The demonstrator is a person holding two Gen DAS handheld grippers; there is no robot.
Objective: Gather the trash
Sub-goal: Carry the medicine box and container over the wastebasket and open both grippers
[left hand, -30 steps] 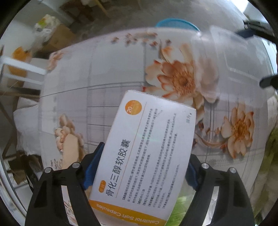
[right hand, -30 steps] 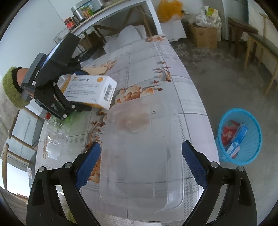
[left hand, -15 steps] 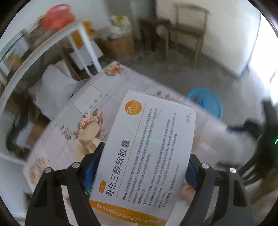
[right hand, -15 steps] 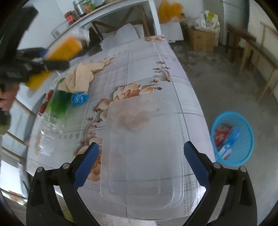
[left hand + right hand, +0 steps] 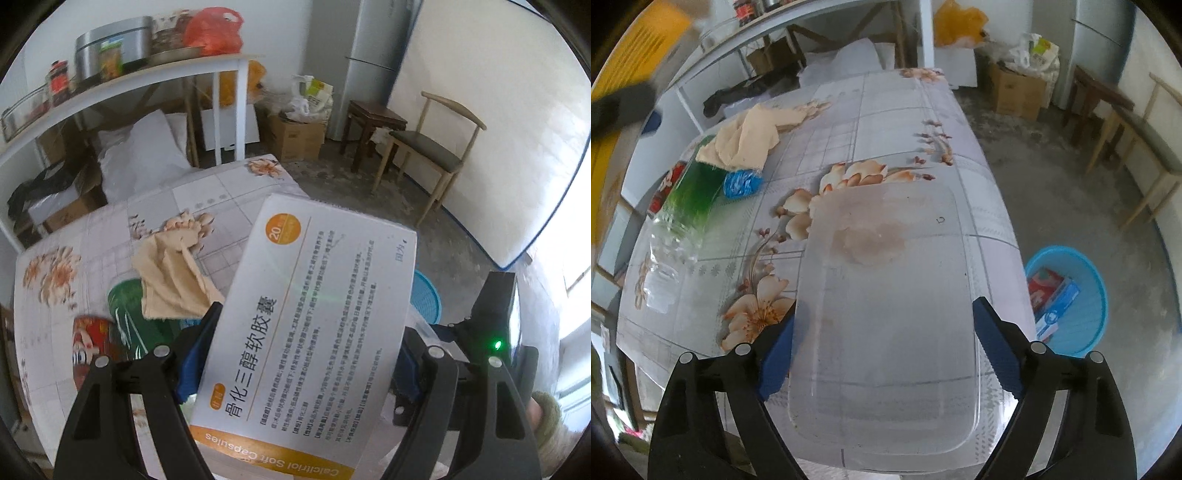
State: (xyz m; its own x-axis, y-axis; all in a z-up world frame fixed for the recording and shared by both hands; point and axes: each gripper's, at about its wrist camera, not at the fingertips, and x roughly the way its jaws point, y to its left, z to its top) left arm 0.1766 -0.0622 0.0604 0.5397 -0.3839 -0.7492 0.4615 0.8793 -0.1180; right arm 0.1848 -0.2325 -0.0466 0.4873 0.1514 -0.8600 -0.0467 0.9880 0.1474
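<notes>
A white and orange capsule box (image 5: 314,325) is clamped between the blue pads of my left gripper (image 5: 306,332), held up above the flowered table (image 5: 92,236). In the right wrist view that gripper and box show only as a blur at the top left (image 5: 624,103). A clear plastic container (image 5: 886,280) lies upside down on the table near its edge. My right gripper (image 5: 884,310) straddles it and its jaws are closing, with the pads close beside the container's long sides. A blue waste bin (image 5: 1071,295) with boxes in it stands on the floor to the right.
On the table's left lie a green bottle (image 5: 690,195), a crushed clear bottle (image 5: 661,277), a beige cloth (image 5: 746,136), a blue wrapper (image 5: 740,182) and a red can (image 5: 92,339). A wooden chair (image 5: 428,147) and a white shelf (image 5: 147,77) stand beyond.
The left gripper rose and rolled with the box, so its view swung from the tabletop to the room. The right jaws widened, then narrowed around the container.
</notes>
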